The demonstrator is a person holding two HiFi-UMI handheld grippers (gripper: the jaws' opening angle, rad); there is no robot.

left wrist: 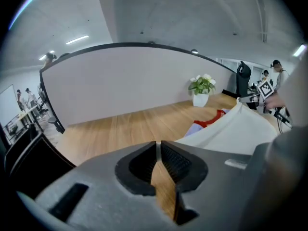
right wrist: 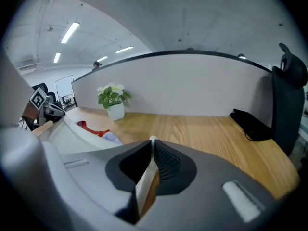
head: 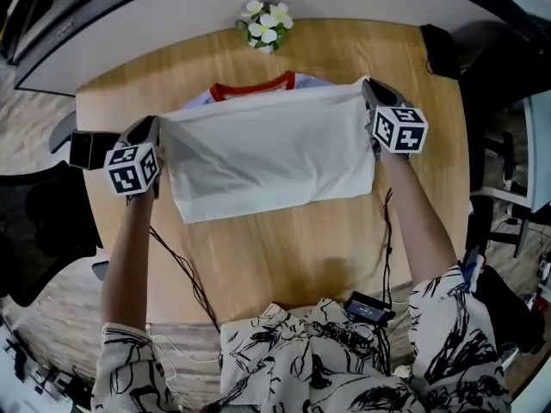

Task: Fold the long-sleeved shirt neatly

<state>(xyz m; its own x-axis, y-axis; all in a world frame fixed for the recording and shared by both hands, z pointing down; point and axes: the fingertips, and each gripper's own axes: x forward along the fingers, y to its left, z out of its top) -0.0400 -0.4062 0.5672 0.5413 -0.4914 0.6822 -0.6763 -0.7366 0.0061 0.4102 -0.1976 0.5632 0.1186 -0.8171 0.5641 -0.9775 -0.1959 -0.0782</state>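
A white long-sleeved shirt (head: 267, 157) with a red collar (head: 254, 87) lies on the round wooden table (head: 284, 256). Its lower part is folded up, and the raised edge stretches taut between both grippers just short of the collar. My left gripper (head: 157, 124) is shut on the left corner of that edge, my right gripper (head: 367, 89) on the right corner. In the left gripper view the jaws (left wrist: 158, 146) are closed and the shirt (left wrist: 240, 129) runs off to the right. In the right gripper view white cloth (right wrist: 144, 186) shows between the closed jaws (right wrist: 152, 143).
A small potted plant (head: 265, 22) stands at the table's far edge, before a curved grey partition (left wrist: 125, 85). A black object (head: 441, 50) lies at the far right, a black box (head: 86, 149) at the left edge. Cables and a black device (head: 370, 308) lie near me.
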